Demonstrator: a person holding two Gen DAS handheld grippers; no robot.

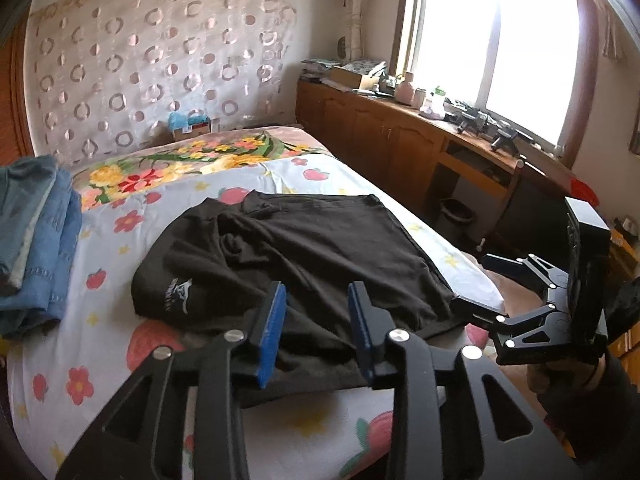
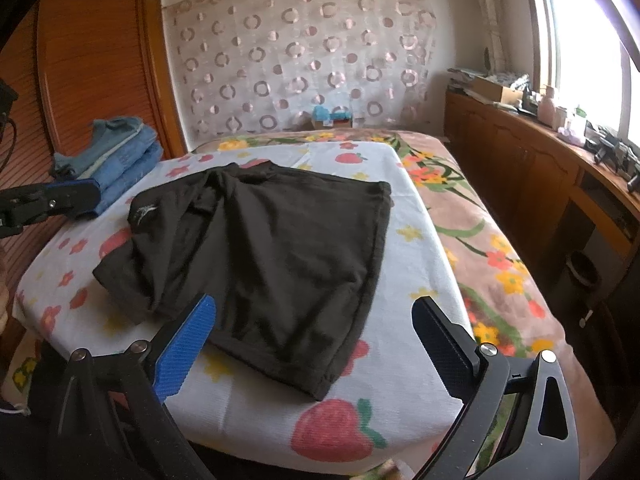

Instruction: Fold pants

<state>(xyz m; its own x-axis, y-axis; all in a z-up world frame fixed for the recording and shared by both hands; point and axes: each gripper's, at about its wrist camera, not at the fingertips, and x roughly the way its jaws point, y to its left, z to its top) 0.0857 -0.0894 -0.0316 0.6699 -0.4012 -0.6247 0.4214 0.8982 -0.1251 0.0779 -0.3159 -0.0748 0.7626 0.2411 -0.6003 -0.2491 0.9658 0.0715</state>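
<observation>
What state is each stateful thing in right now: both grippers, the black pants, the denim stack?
left gripper: open, jaws partly apart, nothing pinched, above the pants' near edge.
right gripper: open wide, empty, pants' near corner below it.
black pants: folded over, rumpled, lying on the strawberry sheet, logo showing.
denim stack: folded, piled at the sheet's far left.

I see a bed under flowered covers. Behind its head a curtain with ring patterns covers the wall. On the bed's right a wooden cabinet runs beneath a bright window; on its left stands a wooden wardrobe.
</observation>
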